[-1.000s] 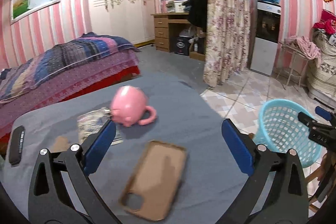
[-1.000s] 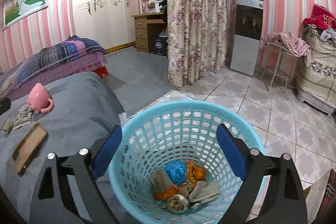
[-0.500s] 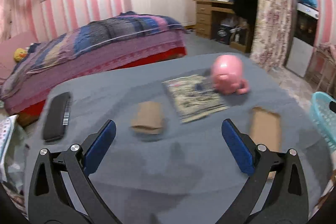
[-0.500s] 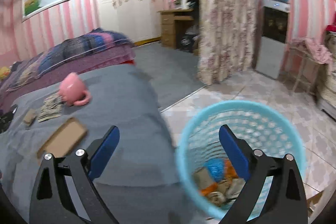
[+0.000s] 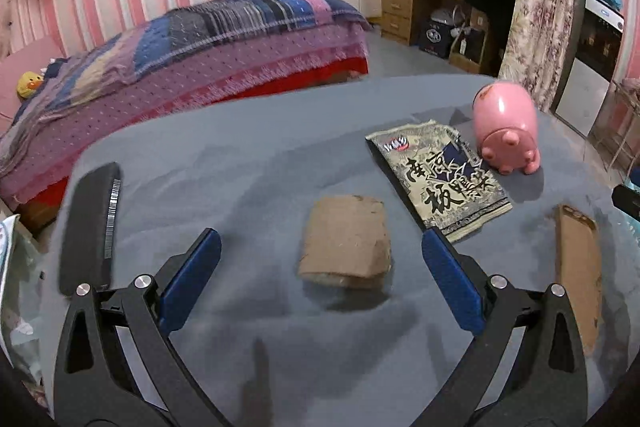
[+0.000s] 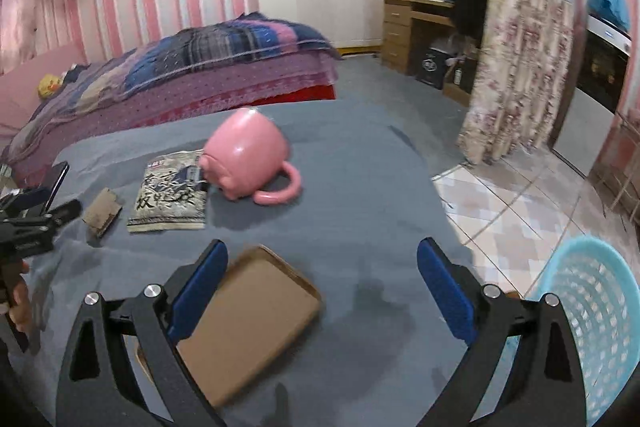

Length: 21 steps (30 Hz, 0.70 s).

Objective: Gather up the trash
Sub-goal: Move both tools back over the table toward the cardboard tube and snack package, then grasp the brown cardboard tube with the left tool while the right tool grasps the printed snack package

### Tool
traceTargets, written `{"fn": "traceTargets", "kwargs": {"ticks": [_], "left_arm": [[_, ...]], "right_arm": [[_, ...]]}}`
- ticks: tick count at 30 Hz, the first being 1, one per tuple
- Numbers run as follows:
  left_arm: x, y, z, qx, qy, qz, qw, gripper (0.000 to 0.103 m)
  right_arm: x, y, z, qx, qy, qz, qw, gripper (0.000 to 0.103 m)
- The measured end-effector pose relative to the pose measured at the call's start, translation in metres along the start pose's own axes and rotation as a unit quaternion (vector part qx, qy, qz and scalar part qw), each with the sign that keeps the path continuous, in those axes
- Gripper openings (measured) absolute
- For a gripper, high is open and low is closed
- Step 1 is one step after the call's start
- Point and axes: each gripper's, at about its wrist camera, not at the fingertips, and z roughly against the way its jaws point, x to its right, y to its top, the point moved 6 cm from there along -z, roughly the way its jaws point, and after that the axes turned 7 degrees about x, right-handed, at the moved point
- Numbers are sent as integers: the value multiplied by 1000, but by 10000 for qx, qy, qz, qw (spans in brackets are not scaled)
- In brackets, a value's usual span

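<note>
A folded brown cardboard scrap (image 5: 346, 241) lies on the grey table just ahead of my left gripper (image 5: 320, 275), which is open and empty, its jaws wide to either side of the scrap. A printed snack wrapper (image 5: 440, 179) lies to the scrap's right. The right wrist view shows the scrap (image 6: 102, 213) and the wrapper (image 6: 172, 193) too. My right gripper (image 6: 322, 293) is open and empty above the table's near right part. The light blue trash basket (image 6: 592, 319) stands on the floor at the right.
A pink pig mug (image 5: 506, 127) lies upside down beside the wrapper. A brown phone case (image 6: 248, 323) lies partly under my right gripper's left finger. A black remote (image 5: 90, 223) lies at the table's left. A bed stands behind the table, tiled floor at the right.
My left gripper has swung left from the phone case and mug to the cardboard scrap. My right gripper has swung left from over the basket to over the table.
</note>
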Motion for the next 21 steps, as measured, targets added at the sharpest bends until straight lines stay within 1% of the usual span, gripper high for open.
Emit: {"fn": "traceTargets", "kwargs": {"ticks": [1,2,3,4,5,6,8,9,11,12,14,16,19,21], "left_arm": [[1,-3,-7,-77,-15,47,10000,94],[0,-5,-14,-161,-60,84,9998,89],[1,-8,-21,-275,-141,109,9995,79],[0,-12,-27,-399,-211,134,9989,74],[0,-16,-30,-499,-279,169,9982,64],[1,-19,-32,-595,-457,238,9969,52],[0,-19,-30,-552,-542,247,9967,49],[-2,-18,-24,-454,-582,251,9970,42],[-9,-18,-18,-382,-546,307,9973,41],[-17,-17,-11,-318,-468,347,9978,41],[-35,-17,3,-128,-237,363,9990,41],[-61,-22,21,33,128,381,9992,41],[-93,-31,39,100,431,501,9978,41],[-111,-35,52,191,586,582,9964,41]], "right_arm": [[-5,1,-3,-25,25,25,10000,94],[-13,1,-8,-78,77,72,9999,94],[-19,2,-11,-108,131,100,9998,94],[-24,3,-13,-122,179,120,9997,94],[-33,4,-16,-141,241,162,9995,94],[-37,5,-19,-155,267,186,9994,93],[-56,3,-29,-243,398,243,9986,93],[-60,3,-31,-261,434,249,9984,93],[-75,4,-39,-302,533,282,9977,93],[-83,5,-42,-313,578,312,9973,93],[-96,7,-47,-314,622,403,9968,93],[-111,8,-55,-376,664,504,9958,93],[-127,5,-68,-487,671,635,9945,92],[-131,2,-76,-598,593,646,9943,88]]}}
